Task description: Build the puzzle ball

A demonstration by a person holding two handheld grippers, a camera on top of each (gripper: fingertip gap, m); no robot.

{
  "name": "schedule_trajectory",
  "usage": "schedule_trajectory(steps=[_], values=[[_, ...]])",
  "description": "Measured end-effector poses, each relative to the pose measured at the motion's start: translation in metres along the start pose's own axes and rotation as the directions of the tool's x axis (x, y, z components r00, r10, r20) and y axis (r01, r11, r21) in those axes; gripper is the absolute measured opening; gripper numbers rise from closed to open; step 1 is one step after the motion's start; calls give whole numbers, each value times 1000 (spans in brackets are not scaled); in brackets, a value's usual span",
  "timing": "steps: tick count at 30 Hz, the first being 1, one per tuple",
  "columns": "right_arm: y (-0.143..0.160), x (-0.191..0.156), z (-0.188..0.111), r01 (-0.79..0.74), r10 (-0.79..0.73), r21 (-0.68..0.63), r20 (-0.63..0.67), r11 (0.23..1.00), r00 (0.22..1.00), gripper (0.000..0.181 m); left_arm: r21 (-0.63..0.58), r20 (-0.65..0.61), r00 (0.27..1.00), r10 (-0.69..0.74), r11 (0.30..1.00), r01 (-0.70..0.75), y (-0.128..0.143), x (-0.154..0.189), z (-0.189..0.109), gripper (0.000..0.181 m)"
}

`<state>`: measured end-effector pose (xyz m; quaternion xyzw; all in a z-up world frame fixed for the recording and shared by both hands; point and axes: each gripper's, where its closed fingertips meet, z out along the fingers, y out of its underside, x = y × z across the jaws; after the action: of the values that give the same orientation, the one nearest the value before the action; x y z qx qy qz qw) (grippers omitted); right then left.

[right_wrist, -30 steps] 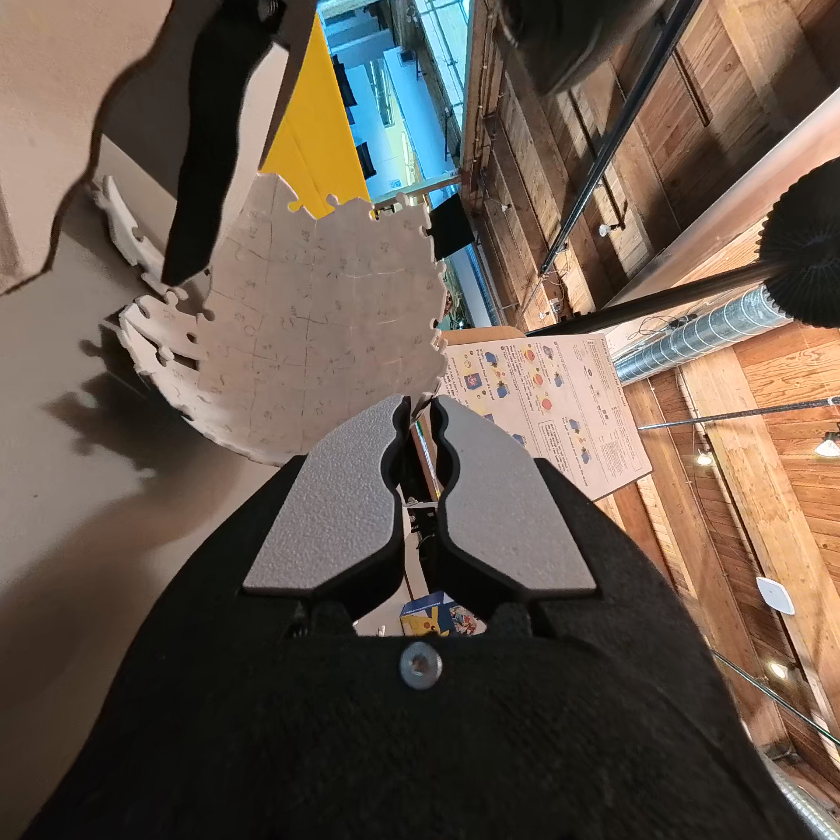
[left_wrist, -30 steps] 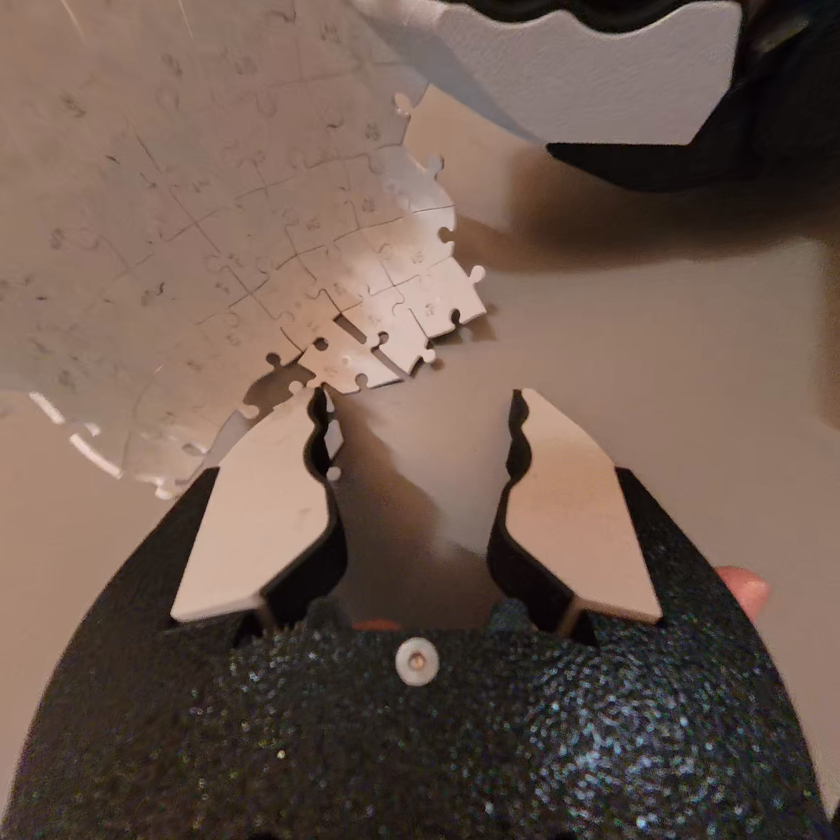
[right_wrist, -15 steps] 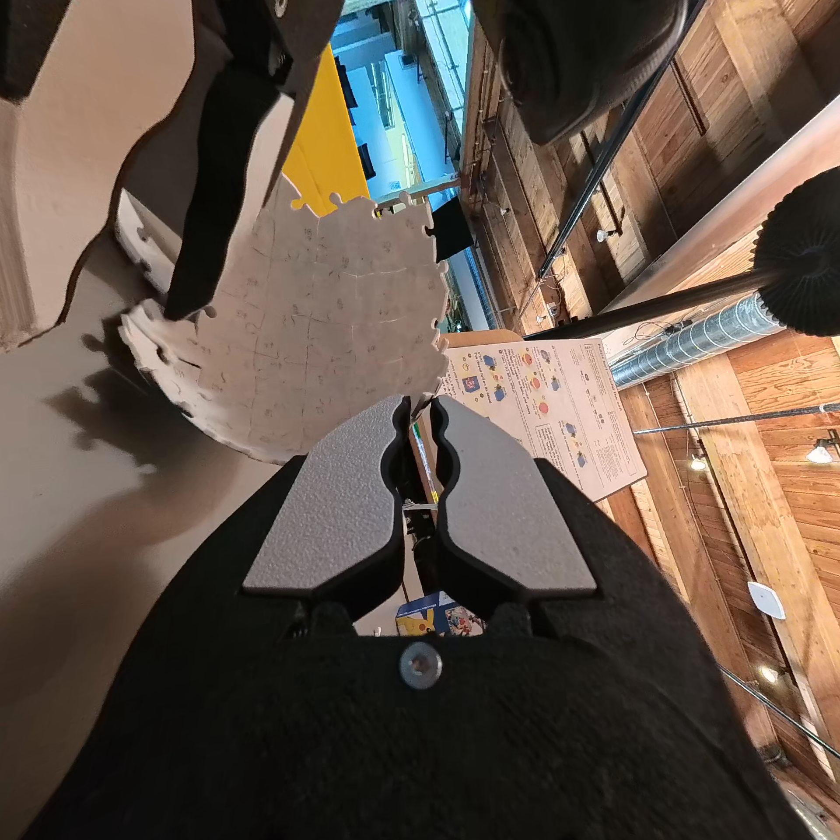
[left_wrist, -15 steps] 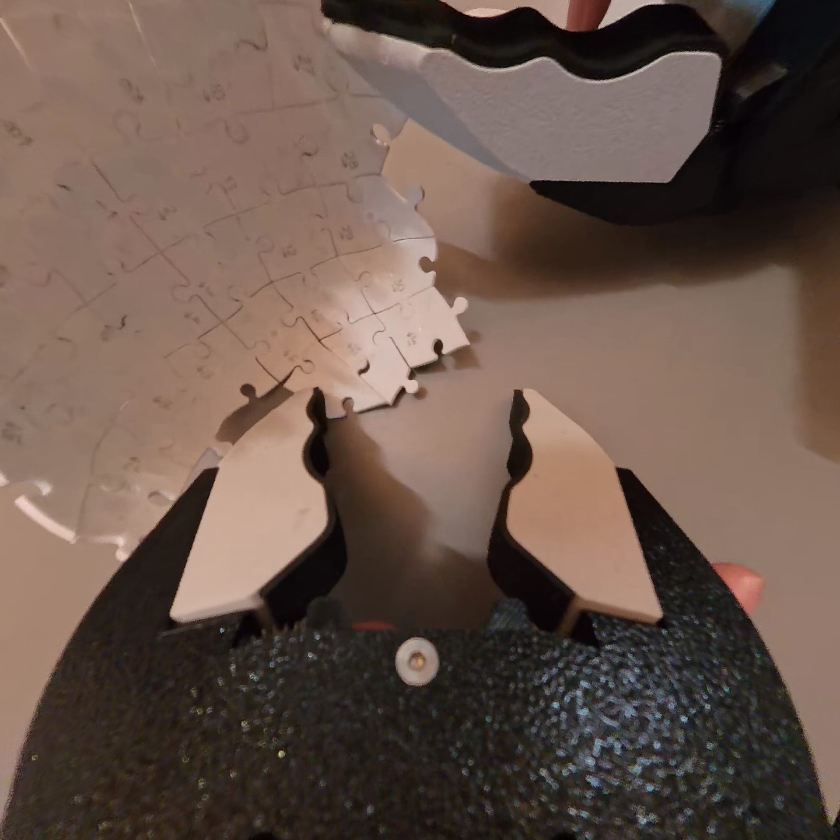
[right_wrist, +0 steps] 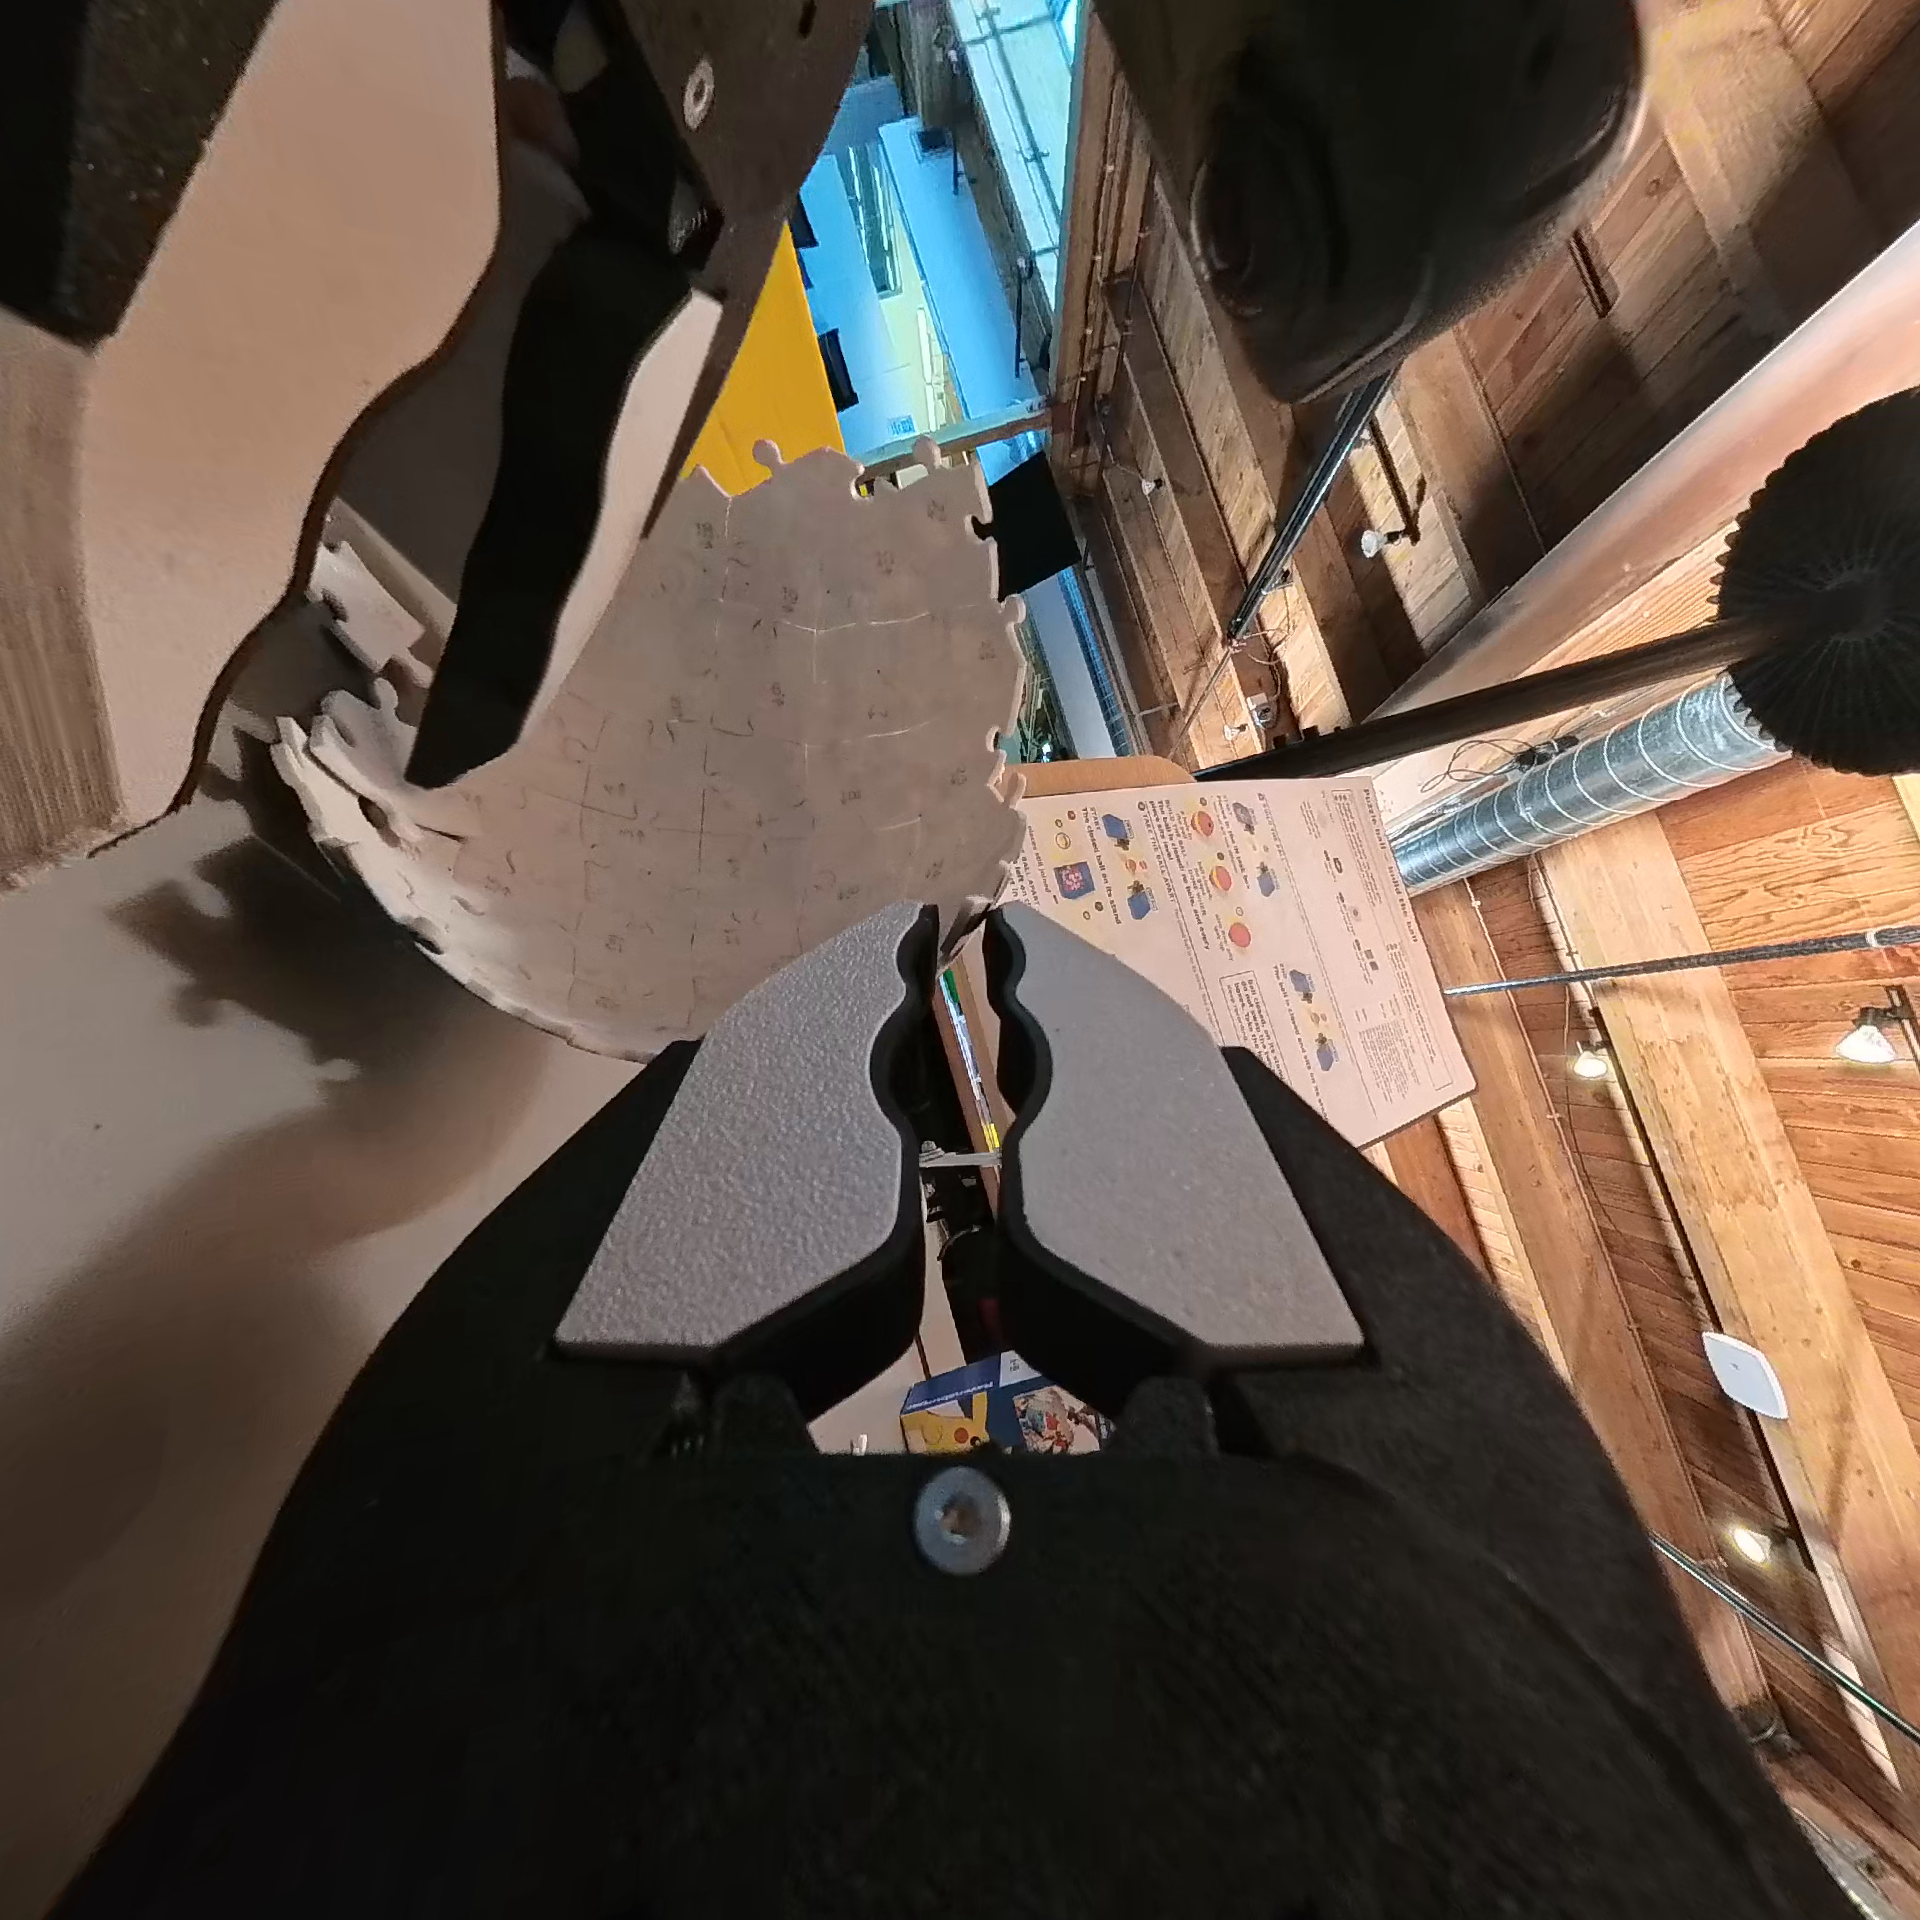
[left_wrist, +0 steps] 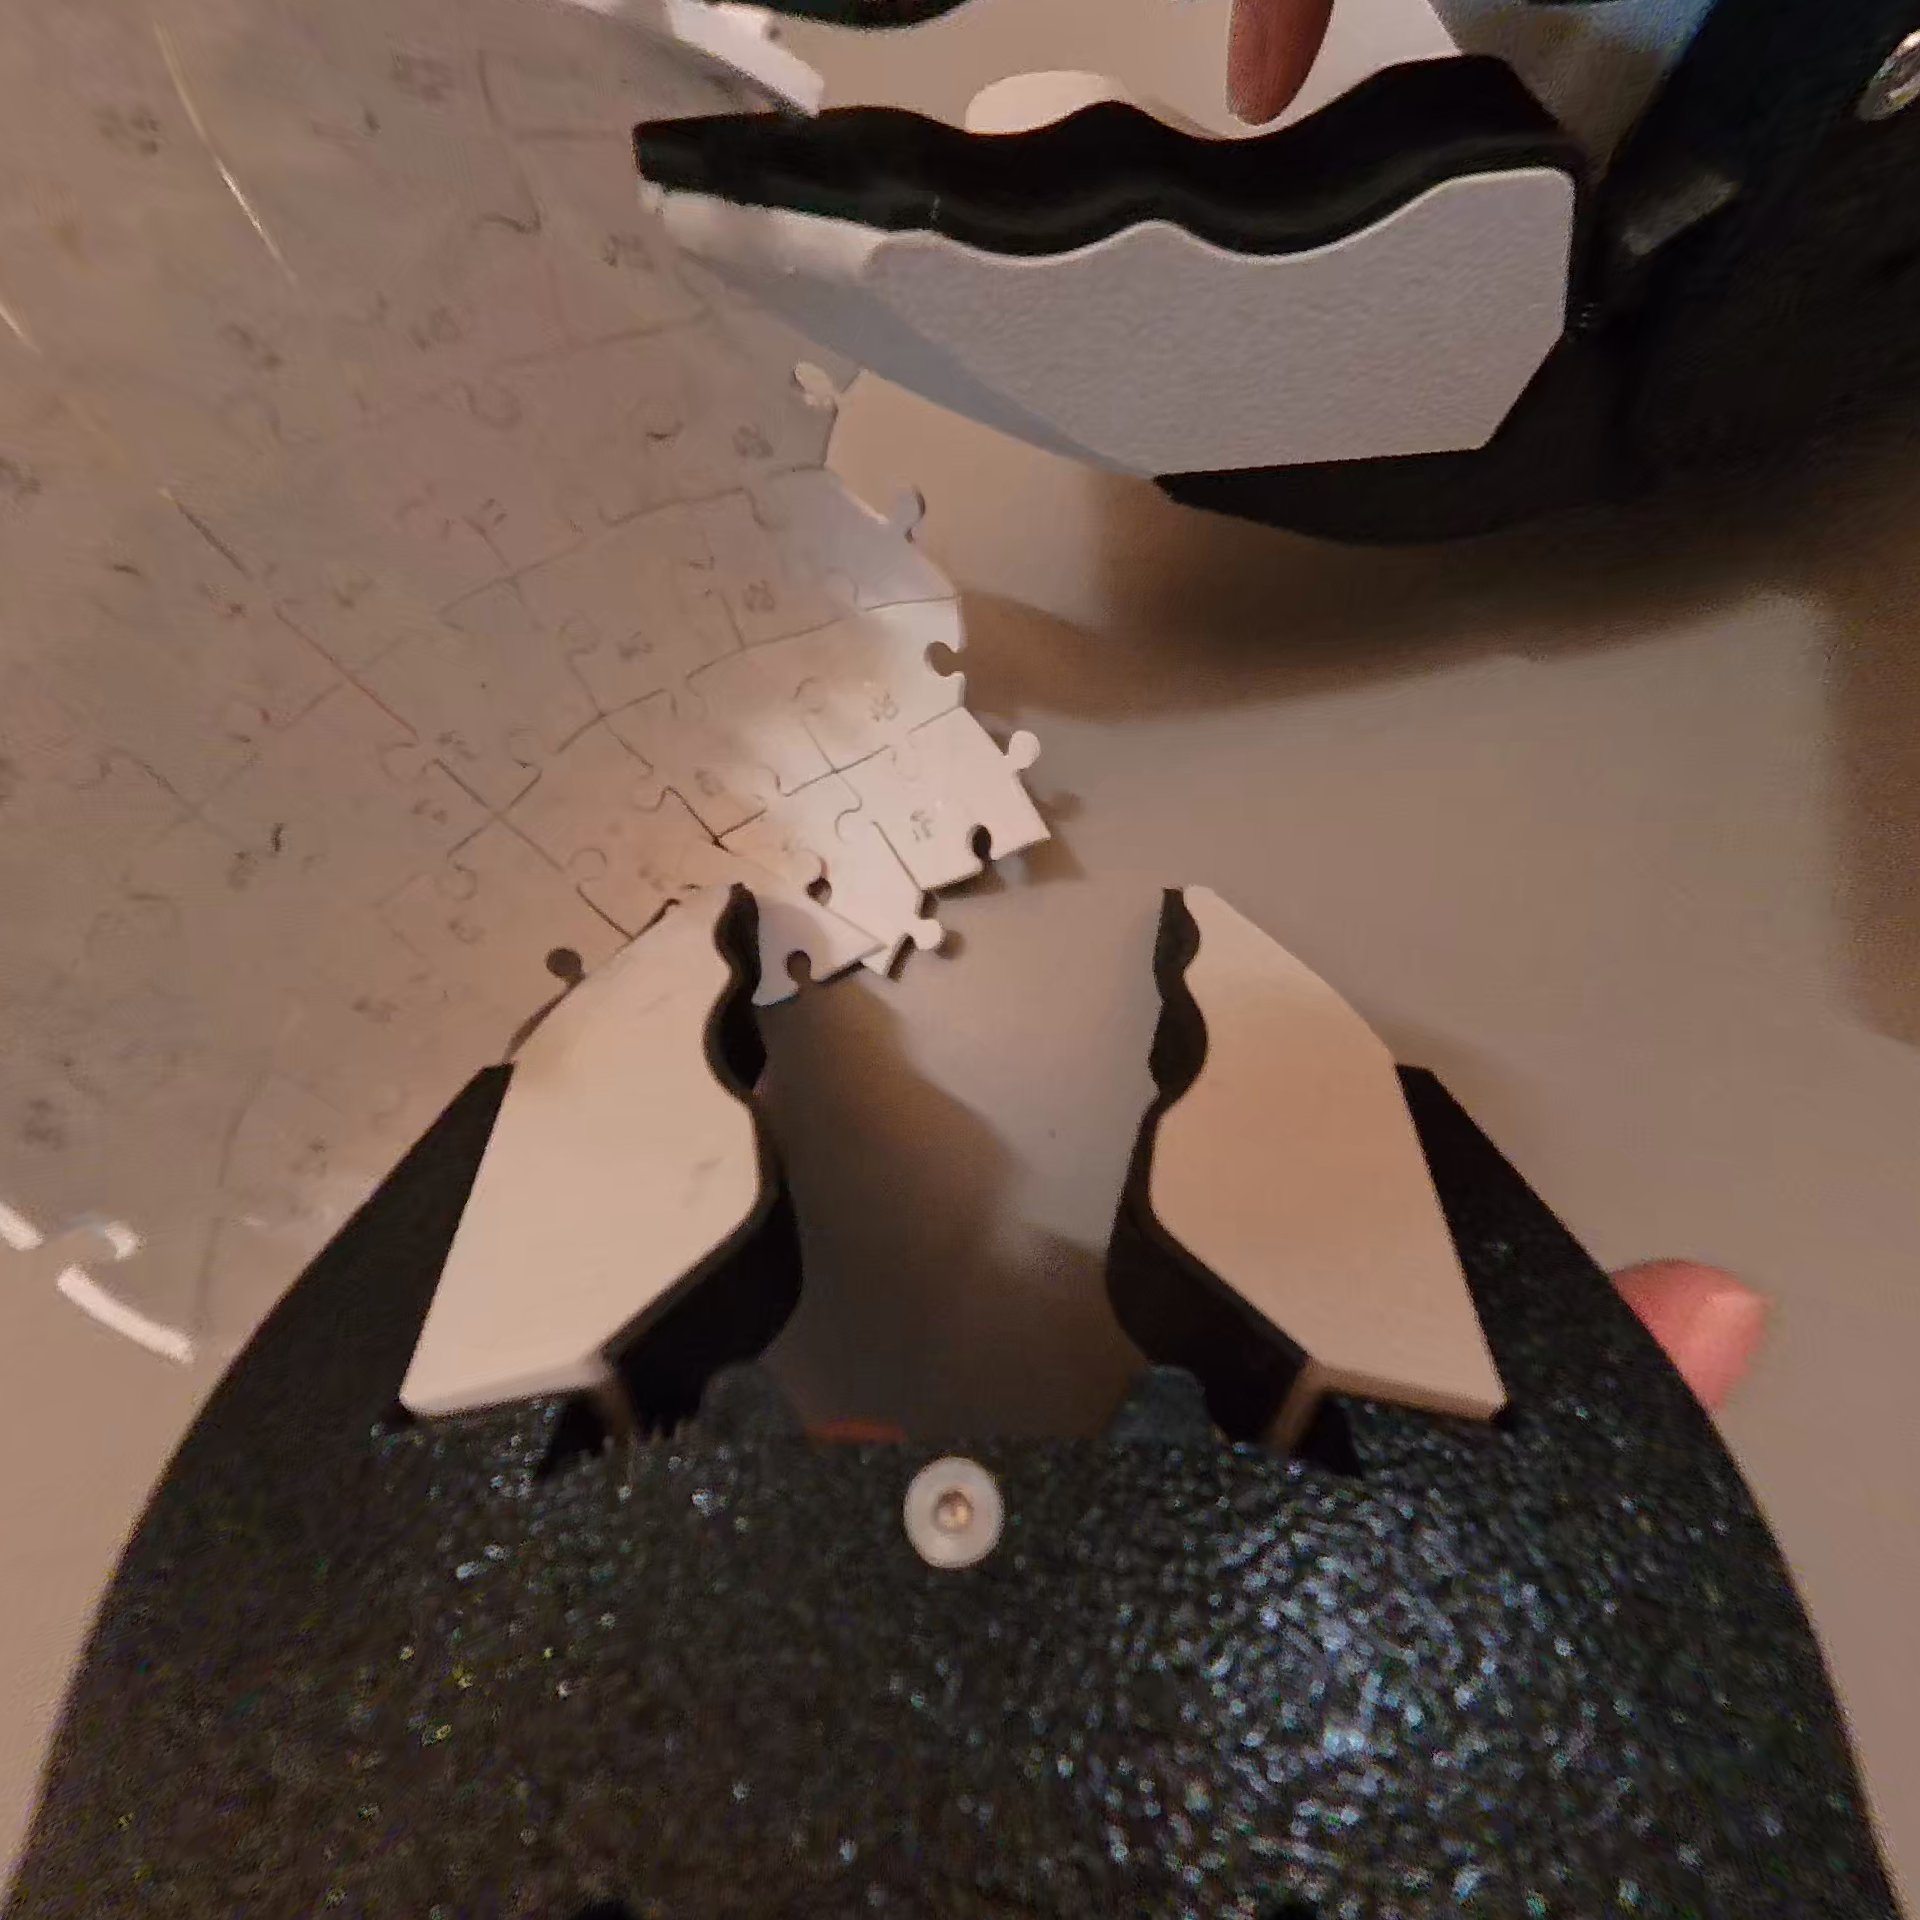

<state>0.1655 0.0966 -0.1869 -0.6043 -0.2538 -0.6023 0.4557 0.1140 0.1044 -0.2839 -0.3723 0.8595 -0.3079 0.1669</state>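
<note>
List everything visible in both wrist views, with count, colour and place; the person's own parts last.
Puzzle ball shell: one, pale grey, curved, unfinished, rim pinched in right claw.
Table: one, beige, under shell.
Instruction sheet: one, cream with coloured pictures, behind shell.
Box: one, blue and yellow, seen between right claw's fingers.
Duct: one, silver, along wooden ceiling.
Left claw: open, at shell's lower edge.
Right claw: shut on shell's rim.
Fingertip: one, beside left claw.

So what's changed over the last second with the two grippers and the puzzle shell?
The right gripper has swung down and closer across the top of the left wrist view, and the left gripper has closed in on the puzzle shell. The shell's jagged edge now overlaps the left finger. Unchanged: left jaws open and empty, right jaws pinching the shell's rim.
</note>
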Motion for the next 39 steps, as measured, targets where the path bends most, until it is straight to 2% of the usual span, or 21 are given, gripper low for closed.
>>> schedule_trajectory(steps=[13,18,26,35,39], values=[[0,0,0,-5,5,-2,1,1000,1000,8,8,-42,999,-4,1000,5,3,-2,-2,70],[0,0,0,-3,3,1,0,1000,1000,8,64,-57,998,2,998,1,-7,2,-7,70],[-2,-1,0,6,-6,5,0,1000,1000,8,13,-68,998,2,1000,-1,0,6,0,70],[-3,-2,-2,2,-2,8,3,1000,1000,9,-86,-77,995,64,994,-71,0,9,0,65],[-3,-2,-2,5,-5,9,3,1000,1000,9,-64,-92,994,66,995,-72,0,7,1,68]])
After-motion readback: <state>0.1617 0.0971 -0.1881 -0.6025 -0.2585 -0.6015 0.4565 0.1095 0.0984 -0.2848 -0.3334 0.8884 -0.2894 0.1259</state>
